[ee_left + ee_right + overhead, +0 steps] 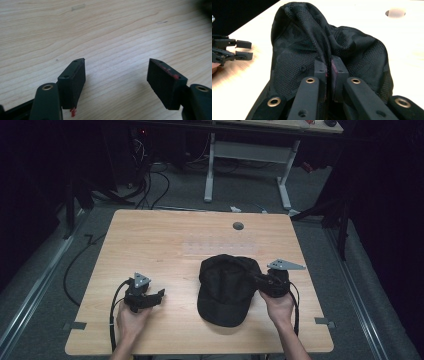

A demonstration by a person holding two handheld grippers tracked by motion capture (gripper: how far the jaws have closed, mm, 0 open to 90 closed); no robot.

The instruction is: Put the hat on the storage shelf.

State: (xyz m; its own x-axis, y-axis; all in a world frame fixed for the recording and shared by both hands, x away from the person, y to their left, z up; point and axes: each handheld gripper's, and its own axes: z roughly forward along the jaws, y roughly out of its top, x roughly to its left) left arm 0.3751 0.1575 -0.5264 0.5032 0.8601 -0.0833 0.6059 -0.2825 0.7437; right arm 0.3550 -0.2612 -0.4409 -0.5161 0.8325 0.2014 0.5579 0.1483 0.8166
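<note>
Cap point(329, 50) fabric in R claw point(329, 67), seemingly pinched.

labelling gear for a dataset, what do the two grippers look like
Both grippers, left and right, are black, each topped by a grey three-cornered plate with a black cable trailing back. The jaws are flat black blocks on arms with brass-ringed holes; red smears mark the pads. Forearms are bare.

No words, labels, brands or numbers can be read anywhere: the black cap point(329, 50) pinched in the right claw point(329, 72) is plain, and the tabletop point(105, 32) ahead of the left claw point(116, 80) is bare wood.
</note>
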